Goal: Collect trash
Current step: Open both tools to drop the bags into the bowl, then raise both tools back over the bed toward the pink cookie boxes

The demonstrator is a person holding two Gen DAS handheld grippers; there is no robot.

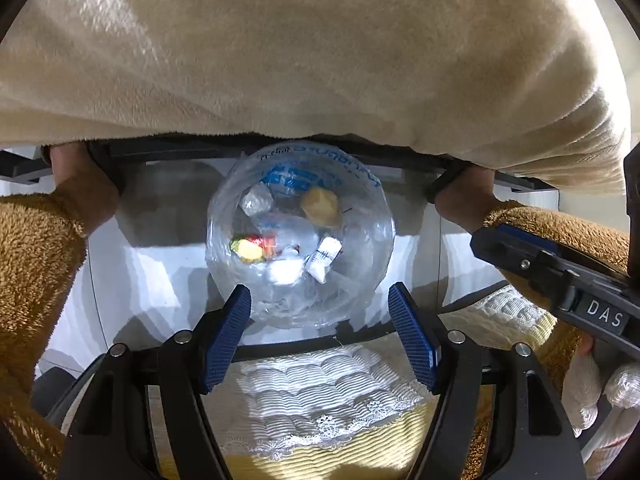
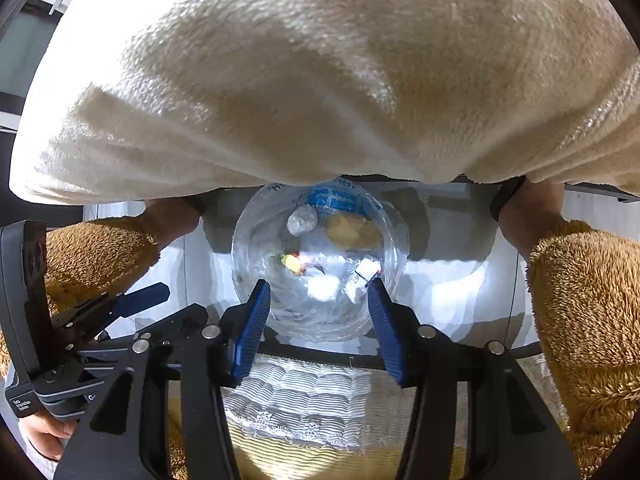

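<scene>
Both our left gripper (image 1: 320, 300) and right gripper (image 2: 318, 294) hang released, fingers apart over the clear plastic bag (image 1: 300, 236) of trash on the floor just beyond. It looks light, soft and slippery; we'd pinch its crumpled rim.

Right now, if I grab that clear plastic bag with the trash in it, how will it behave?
The clear plastic bag looks thin and crinkled, so probably floppy. Its film shines, so possibly slippery. The few small wrappers inside suggest it is light.
</scene>
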